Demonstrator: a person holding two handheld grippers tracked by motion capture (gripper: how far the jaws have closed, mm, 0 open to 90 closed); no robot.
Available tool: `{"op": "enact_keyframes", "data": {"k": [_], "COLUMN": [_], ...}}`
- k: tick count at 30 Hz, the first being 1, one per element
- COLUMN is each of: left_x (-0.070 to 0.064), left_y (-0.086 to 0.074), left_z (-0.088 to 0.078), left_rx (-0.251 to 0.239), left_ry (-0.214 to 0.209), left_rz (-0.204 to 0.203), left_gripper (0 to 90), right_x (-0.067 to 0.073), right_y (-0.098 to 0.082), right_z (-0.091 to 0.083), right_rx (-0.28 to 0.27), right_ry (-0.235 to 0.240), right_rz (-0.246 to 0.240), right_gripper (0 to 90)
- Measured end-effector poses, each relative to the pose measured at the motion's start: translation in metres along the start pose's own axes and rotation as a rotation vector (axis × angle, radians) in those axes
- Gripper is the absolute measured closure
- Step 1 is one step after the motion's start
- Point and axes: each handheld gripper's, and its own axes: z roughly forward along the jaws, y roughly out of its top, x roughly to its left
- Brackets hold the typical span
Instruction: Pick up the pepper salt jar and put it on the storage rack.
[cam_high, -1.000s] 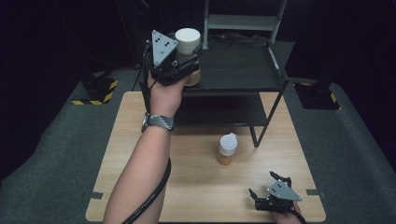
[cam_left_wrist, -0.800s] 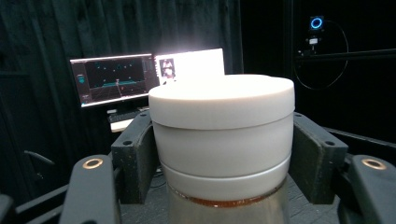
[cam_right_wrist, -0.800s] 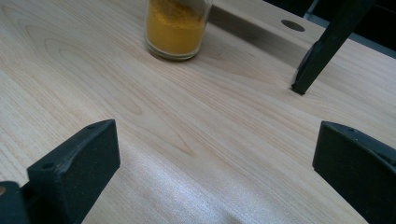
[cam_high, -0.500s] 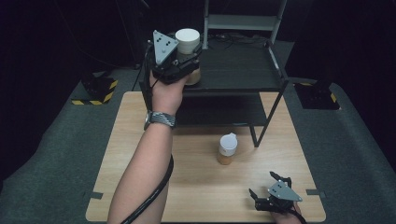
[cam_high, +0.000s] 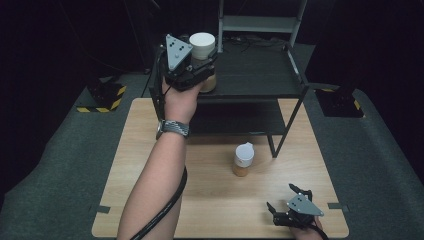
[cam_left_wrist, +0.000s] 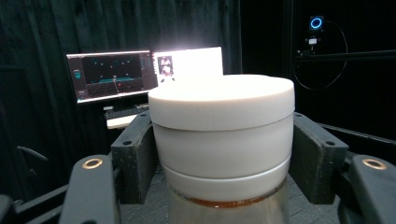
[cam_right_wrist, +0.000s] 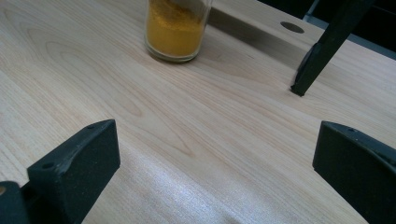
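At the far left, the left gripper (cam_high: 197, 70) had its jaws clamped on the white-lidded jar (cam_high: 203, 60), held at the left end of the black shelf's (cam_high: 260, 75) top tier. Whether its base rested on the shelf, I couldn't tell. The pads (cam_left_wrist: 133, 154) sat high, on the cap; a loose lid or an early release near that edge could have dropped the jar onto the table (cam_high: 150, 150). Mid-table stood a second jar (cam_high: 243, 160) of yellow powder. Near right, the right gripper (cam_high: 290, 205) sat low, jaws wide and empty; a hasty reach could have toppled that jar.
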Motion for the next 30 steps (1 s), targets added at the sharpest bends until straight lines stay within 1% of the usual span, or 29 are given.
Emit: {"op": "enact_keyframes", "data": {"k": [8,9,13,15,18,19,21,23,25,26,28,29,30], "left_x": [0.001,0.001,0.001,0.001,0.0,-0.001,-0.002,-0.003,-0.004,-0.004,-0.006,-0.01,-0.011], "left_y": [0.001,0.002,0.002,0.002,0.003,0.003,0.004,0.006,0.007,0.008,0.008,0.009,0.009], "left_z": [0.0,0.0,0.0,0.0,0.0,0.001,0.001,0.001,0.002,0.002,0.003,0.003,0.003], "left_rx": [0.007,0.008,0.011,0.013,0.012,0.009,0.015,0.021,0.025,0.029,0.035,0.038,0.038], "left_ry": [-0.003,-0.003,-0.003,-0.005,0.0,0.002,0.006,0.008,0.01,0.01,0.016,0.035,0.043], "left_rz": [-0.003,-0.008,-0.005,-0.019,-0.022,-0.03,-0.042,-0.043,-0.044,-0.047,-0.045,-0.05,-0.053], "left_gripper": [33.2,33.2,33.1,32.9,32.6,31.9,28.4,27.1,22.8,22.8,16.4,13.0,10.2], "right_x": [0.0,0.0,0.0,0.0,0.0,0.0,0.0,0.0,0.0,0.0,0.0,0.0,0.0], "right_y": [0.0,0.0,0.0,0.0,0.0,0.0,0.0,0.0,0.0,0.0,0.0,0.0,0.0], "right_z": [0.0,0.0,0.0,0.0,0.0,0.0,0.0,0.0,0.0,0.0,0.0,0.0,0.0], "right_rx": [-0.001,-0.001,0.0,0.001,0.002,0.002,0.002,0.001,0.001,0.001,0.001,0.001,0.001], "right_ry": [0.0,0.0,-0.001,0.0,0.001,0.001,0.0,0.0,0.0,0.001,0.002,0.002,0.002], "right_rz": [0.0,0.0,0.0,0.001,0.0,0.0,-0.001,-0.001,-0.001,0.0,0.0,0.0,0.0], "right_gripper": [0.0,0.0,0.0,0.0,0.0,0.0,0.0,0.0,0.0,0.0,0.0,0.0,0.0]}}
